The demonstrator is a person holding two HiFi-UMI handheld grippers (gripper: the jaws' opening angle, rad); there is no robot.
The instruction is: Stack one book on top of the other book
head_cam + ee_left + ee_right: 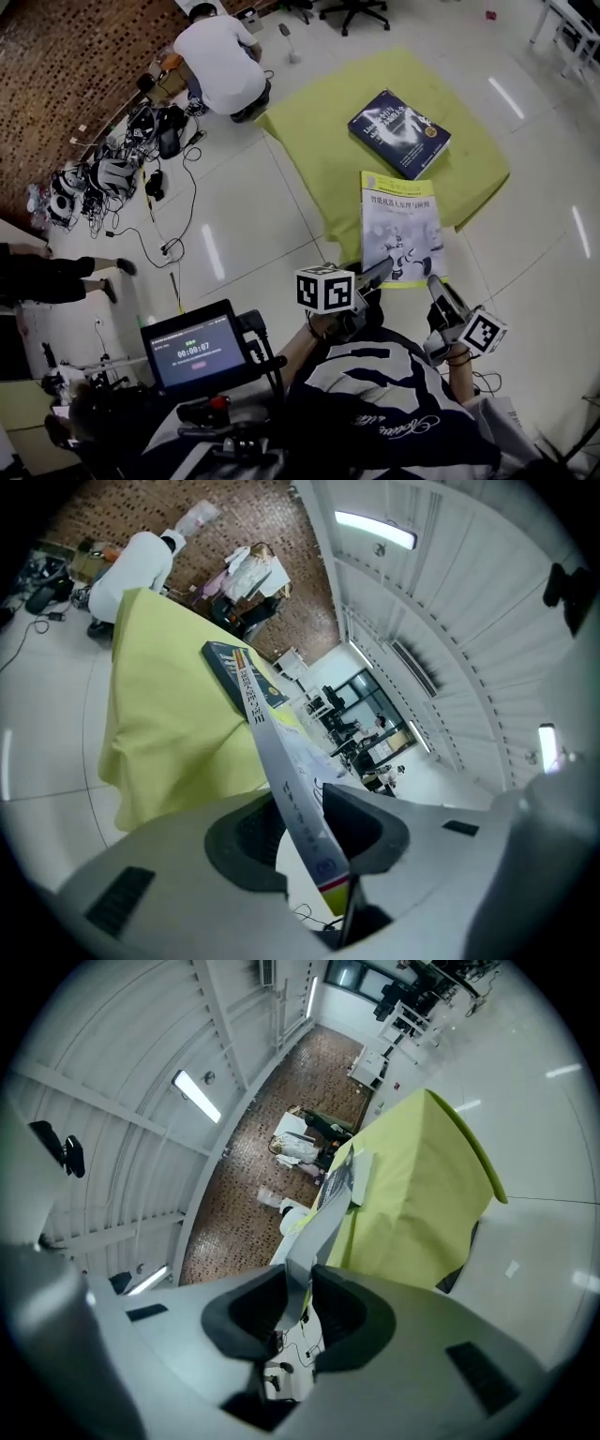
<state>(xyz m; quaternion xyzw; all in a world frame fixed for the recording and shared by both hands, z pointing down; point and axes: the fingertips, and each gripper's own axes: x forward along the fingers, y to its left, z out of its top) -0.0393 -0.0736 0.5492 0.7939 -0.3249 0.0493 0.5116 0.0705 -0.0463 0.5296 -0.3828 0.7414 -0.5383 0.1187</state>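
Head view shows a yellow-green cloth (pixel 319 141) spread on the pale tiled floor with two books on it. A dark blue hardback book (pixel 398 131) lies flat toward the far side. A white paperback book with a yellow-green border (pixel 401 230) lies just nearer the person, its near end reaching past the cloth's edge.

Both grippers are on that near end. The left gripper (pixel 380 272) is at the left corner and the right gripper (pixel 434 284) at the right corner. In the left gripper view the left gripper (pixel 302 822) has its dark pads pressed onto the white book (pixel 281 761), whose spine runs away from the jaws toward the blue book (pixel 230 672). In the right gripper view the right gripper (pixel 300 1312) likewise pinches the thin edge of the white book (pixel 314 1232), with the cloth (pixel 422 1194) behind it.

Whether the white book is off the cloth cannot be told — only its pinched end is clear.

Farther off, a person in a white shirt (pixel 220 61) crouches by the brick-patterned wall.
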